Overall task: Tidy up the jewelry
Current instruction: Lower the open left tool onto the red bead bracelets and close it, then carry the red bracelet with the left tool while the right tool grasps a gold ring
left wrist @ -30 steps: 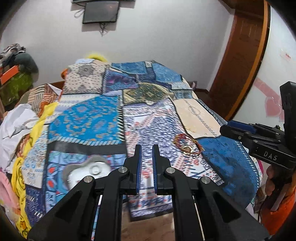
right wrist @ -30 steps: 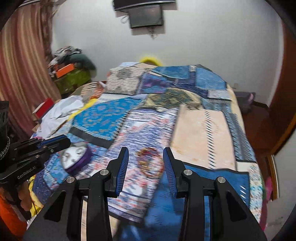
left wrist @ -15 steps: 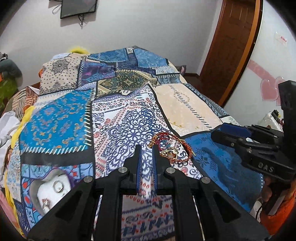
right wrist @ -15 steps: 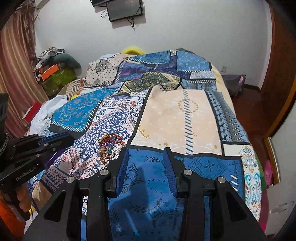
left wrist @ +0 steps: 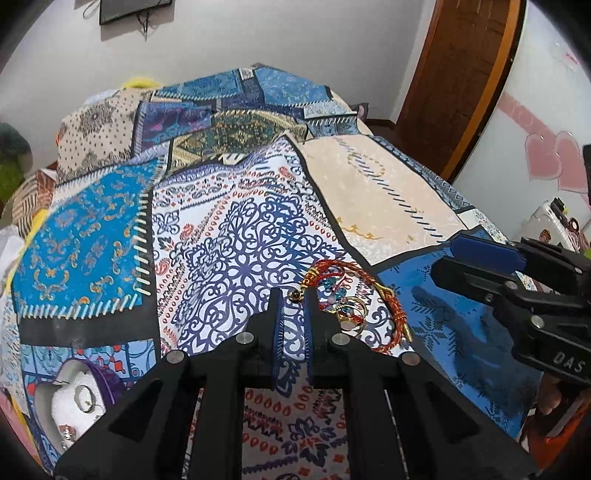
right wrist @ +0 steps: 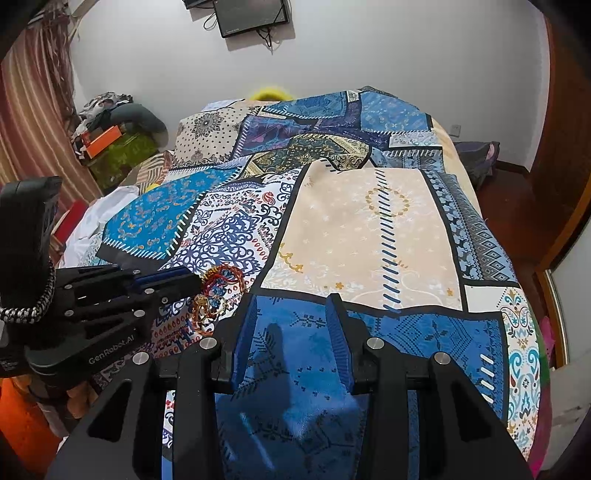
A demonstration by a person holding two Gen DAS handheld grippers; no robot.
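A tangle of jewelry (left wrist: 351, 302) lies on the patchwork quilt (left wrist: 240, 240): red cord bracelets, gold rings and blue beads. My left gripper (left wrist: 293, 295) is shut, and its tips stand at the left edge of the pile, next to a small dark bead. The right wrist view shows the same pile (right wrist: 218, 291) with the left gripper (right wrist: 190, 280) touching or nearly touching it. My right gripper (right wrist: 292, 299) is open and empty over a blue patch, right of the pile; it also appears from the side (left wrist: 454, 258). A purple heart-shaped jewelry box (left wrist: 74, 398) lies open at lower left, with a ring inside.
The quilt covers a bed that drops off at the near edge and on the right. A wooden door (left wrist: 461, 74) stands to the right. Piled clothes and boxes (right wrist: 110, 129) sit at the left, beside a striped curtain (right wrist: 33, 110). A screen (right wrist: 251, 14) hangs on the far wall.
My left gripper has swung right and down, from near the jewelry box to the edge of the jewelry pile. The right gripper has shifted right, off the pile and over the blue patch.
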